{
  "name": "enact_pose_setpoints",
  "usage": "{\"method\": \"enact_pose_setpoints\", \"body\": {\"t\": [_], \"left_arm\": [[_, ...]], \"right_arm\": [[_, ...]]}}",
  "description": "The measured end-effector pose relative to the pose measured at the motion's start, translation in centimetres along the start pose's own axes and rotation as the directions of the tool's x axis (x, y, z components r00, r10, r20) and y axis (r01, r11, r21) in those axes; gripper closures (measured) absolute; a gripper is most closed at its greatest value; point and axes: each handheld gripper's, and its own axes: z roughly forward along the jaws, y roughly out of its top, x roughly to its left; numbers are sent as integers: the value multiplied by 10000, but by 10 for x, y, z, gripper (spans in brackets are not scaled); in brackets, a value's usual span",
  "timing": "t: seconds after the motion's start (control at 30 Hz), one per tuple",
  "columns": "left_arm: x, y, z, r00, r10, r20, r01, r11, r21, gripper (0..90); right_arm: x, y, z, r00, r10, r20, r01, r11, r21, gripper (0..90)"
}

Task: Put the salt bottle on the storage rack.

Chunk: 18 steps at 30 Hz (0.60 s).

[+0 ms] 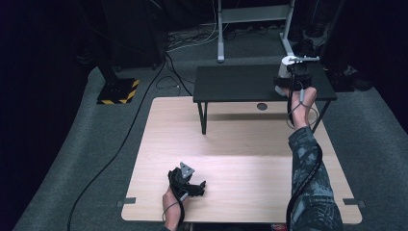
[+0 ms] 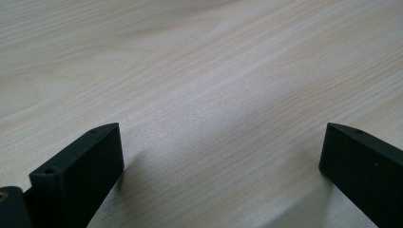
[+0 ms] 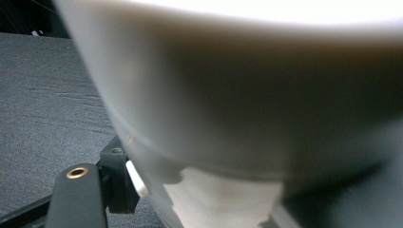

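A white cup (image 1: 287,61) stands at the far right end of a low black shelf (image 1: 240,82) on the wooden table (image 1: 231,149). My right gripper (image 1: 292,70) is stretched out to it and shut on the cup. In the right gripper view the cup's (image 3: 237,95) white wall looms very close, with one black jaw against its lower left side. My left gripper (image 1: 199,186) rests near the table's front edge, open. In the left gripper view its jaws stand wide apart over bare wood (image 2: 214,85), with nothing between them.
The black shelf stands on thin legs over the table's back half. A round hole (image 1: 261,106) sits in the tabletop beneath it. Behind the table are a grey metal frame (image 1: 221,29), floor cables (image 1: 144,103) and a yellow-and-black striped base (image 1: 118,91).
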Motion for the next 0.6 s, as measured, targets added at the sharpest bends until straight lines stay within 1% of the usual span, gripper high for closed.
{"method": "enact_pose_setpoints", "body": {"t": [0.13, 0.27, 0.3, 0.33, 0.37, 0.4, 0.43, 0.47, 0.5, 0.53, 0.57, 0.6], "left_arm": [[0, 0, 0, 10000, 45, -13, -45, 10000, 4, 2], [0, 0, 0, 10000, 6, 10, -6, 10000, 15, 2], [1, 0, 0, 10000, 2, 14, -3, 10000, 24, 2], [0, 0, 0, 10000, 18, 5, -18, 10000, 20, 2], [0, 0, 0, 10000, 18, 7, -18, 10000, 22, 2], [0, 0, 0, 10000, 18, 7, -18, 10000, 22, 2], [1, 0, 0, 10000, 10, 11, -10, 10000, 22, 2], [1, 0, 0, 10000, 20, 7, -20, 10000, 23, 2], [1, 0, 0, 10000, 20, 7, -20, 10000, 23, 2], [0, 0, 0, 10000, 21, -4, -21, 10000, 11, 2], [0, 0, 0, 10000, 73, -22, -72, 10000, 7, 2], [0, 0, 0, 10000, 73, -22, -72, 10000, 7, 2]], "right_arm": [[-1, -2, 0, 10000, -79, -43, 79, 9999, -76, 261], [-1, -4, -1, 9999, -118, -55, 118, 9998, -142, 259], [-1, -6, -2, 9999, -112, -48, 111, 9998, -185, 237], [-2, -8, -2, 9999, -142, -75, 140, 9996, -234, 172], [-4, -9, -2, 9996, -203, -209, 198, 9996, -218, 93], [-4, -9, -2, 9996, -203, -209, 198, 9996, -218, 93], [-4, -13, -3, 9996, -186, -192, 184, 9998, -94, 0], [-9, -14, -3, 9990, -94, -437, 94, 10000, 1, 0], [-12, -19, -5, 9984, -9, -573, 9, 10000, 9, 0], [-12, -24, -8, 9986, -16, -530, 12, 10000, -82, 0], [-12, -32, -13, 9988, -54, -497, 40, 9996, -287, 0], [-12, -32, -13, 9988, -54, -497, 40, 9996, -287, 0]]}}
